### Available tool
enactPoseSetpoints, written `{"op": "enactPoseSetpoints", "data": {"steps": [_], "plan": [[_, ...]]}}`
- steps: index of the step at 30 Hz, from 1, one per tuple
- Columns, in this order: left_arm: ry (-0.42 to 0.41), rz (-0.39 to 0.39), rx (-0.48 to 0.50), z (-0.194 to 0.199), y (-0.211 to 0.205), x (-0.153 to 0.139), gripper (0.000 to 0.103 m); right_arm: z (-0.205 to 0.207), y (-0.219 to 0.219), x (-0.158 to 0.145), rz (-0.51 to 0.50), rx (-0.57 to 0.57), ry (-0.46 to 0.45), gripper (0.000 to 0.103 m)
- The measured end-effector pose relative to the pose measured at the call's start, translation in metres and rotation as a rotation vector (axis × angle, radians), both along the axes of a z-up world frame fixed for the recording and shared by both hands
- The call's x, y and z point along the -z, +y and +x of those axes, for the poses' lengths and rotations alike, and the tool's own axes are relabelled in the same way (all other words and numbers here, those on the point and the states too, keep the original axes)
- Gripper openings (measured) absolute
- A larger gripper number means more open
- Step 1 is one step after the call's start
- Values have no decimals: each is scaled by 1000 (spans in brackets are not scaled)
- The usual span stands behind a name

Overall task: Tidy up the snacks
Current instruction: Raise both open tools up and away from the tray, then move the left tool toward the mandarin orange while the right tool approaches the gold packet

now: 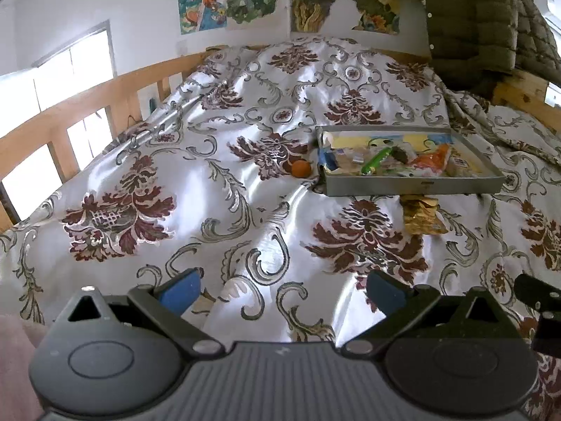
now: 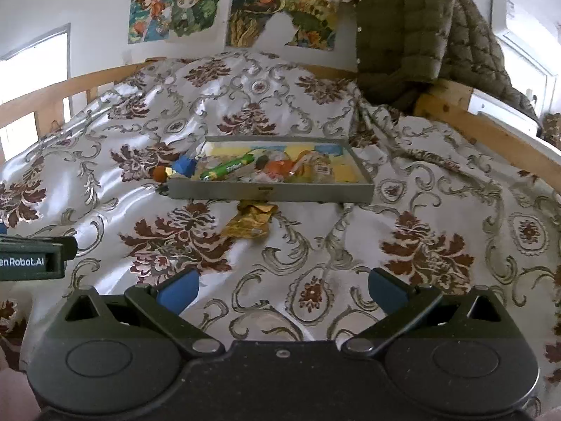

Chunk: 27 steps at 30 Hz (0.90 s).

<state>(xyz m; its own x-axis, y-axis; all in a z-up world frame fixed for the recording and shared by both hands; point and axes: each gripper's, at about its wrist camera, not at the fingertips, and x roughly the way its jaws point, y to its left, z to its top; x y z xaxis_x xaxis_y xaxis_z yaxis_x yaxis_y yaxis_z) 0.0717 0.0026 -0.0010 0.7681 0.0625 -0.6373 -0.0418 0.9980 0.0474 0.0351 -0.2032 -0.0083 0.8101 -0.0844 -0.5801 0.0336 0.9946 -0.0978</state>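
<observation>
A grey tray [image 1: 413, 186] [image 2: 270, 193] sits on the bed and holds several snacks, among them a green tube [image 1: 377, 161] [image 2: 228, 170] and an orange packet [image 1: 433, 159] [image 2: 278, 168]. A crumpled gold wrapper [image 1: 420, 214] [image 2: 250, 221] lies on the quilt just in front of the tray. A small orange ball [image 1: 301, 168] [image 2: 160, 174] lies at the tray's left end. My left gripper [image 1: 284, 293] is open and empty, well short of the tray. My right gripper [image 2: 284, 291] is open and empty, also short of it.
The bed is covered by a shiny floral quilt [image 1: 210, 210] [image 2: 420, 228]. Wooden rails [image 1: 87, 105] [image 2: 491, 137] run along both sides. A green padded jacket [image 1: 484, 21] [image 2: 420, 35] hangs at the far right corner. The left gripper's body [image 2: 31, 258] shows at the right view's left edge.
</observation>
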Motion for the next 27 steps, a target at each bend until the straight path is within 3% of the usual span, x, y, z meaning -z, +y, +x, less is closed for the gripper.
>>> {"op": "enactPoseSetpoints", "data": {"steps": [12,27], "plan": [[6,32,-10,41,10,-8,103,45,-14,-2,99,-24,34,102],[-10,91,40,120,27,-5,103,129,-11,16,85,-41,68,102]]}}
